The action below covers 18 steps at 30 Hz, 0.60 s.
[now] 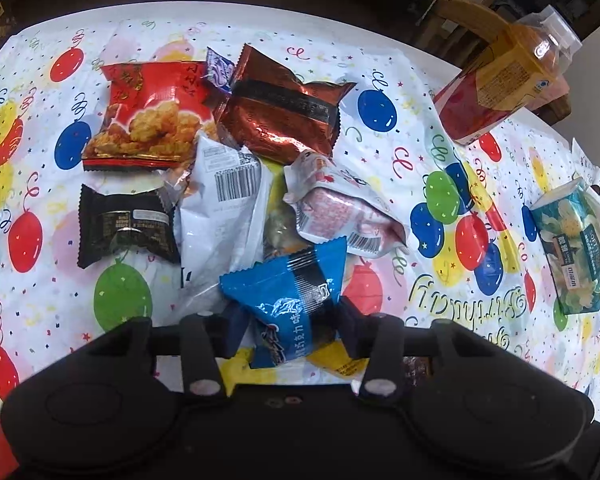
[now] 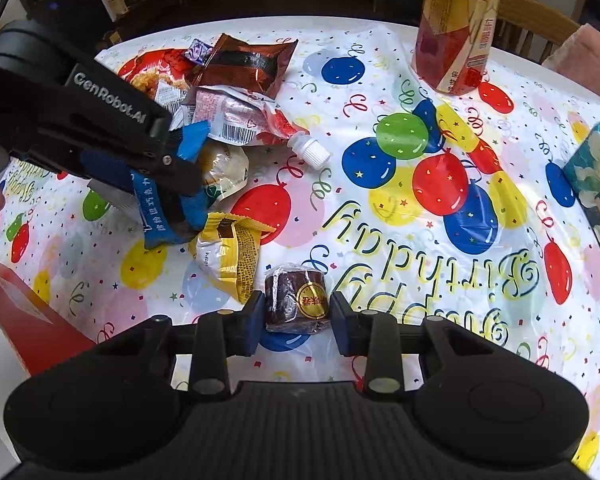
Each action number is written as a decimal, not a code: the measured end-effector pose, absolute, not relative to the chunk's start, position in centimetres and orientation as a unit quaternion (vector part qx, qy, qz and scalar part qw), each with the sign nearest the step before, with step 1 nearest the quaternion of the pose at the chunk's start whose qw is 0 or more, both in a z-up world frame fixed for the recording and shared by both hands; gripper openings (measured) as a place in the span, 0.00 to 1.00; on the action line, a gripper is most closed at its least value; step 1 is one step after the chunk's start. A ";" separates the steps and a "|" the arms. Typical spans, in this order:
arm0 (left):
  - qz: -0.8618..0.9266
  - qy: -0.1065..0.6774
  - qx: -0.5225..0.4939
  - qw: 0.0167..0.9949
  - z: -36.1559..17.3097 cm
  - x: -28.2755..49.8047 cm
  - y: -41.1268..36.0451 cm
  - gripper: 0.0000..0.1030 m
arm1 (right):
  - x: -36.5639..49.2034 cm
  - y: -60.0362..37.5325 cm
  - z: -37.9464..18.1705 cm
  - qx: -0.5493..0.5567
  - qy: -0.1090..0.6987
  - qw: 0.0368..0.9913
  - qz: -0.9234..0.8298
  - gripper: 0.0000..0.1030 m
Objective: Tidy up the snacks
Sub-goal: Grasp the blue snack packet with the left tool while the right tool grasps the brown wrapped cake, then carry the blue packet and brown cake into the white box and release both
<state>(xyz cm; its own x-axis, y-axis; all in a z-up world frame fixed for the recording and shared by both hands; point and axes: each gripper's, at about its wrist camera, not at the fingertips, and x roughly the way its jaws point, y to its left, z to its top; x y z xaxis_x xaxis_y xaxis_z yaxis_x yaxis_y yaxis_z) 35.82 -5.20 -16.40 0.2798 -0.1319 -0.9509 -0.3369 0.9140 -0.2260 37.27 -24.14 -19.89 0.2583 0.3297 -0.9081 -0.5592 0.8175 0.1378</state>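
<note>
You've got open desk (image 2: 380,248) right of the snack pile (image 1: 236,160); the tall carton (image 2: 456,28) and tissue pack (image 2: 596,176) block the far-right edge, red box (image 2: 24,312) crowds your left.

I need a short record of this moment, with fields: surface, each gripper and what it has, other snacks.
surface: table with balloon tablecloth
left gripper: shut on blue packet
right gripper: open, fingers either side of brown round snack
beside it: yellow packet
pile: red chips bag, black packet, white spouted pouch
</note>
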 end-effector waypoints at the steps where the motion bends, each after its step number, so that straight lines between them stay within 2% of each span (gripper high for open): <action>1: 0.066 0.595 -0.201 0.775 -16.3 35.7 -5.0 0.42 | 37.2 -24.2 -19.7 -0.103 0.539 0.787 0.282 0.33; 18: 0.012 0.568 -0.205 0.797 -10.8 30.8 -4.0 0.40 | 32.0 -26.5 -12.2 -0.077 0.510 0.807 0.287 0.33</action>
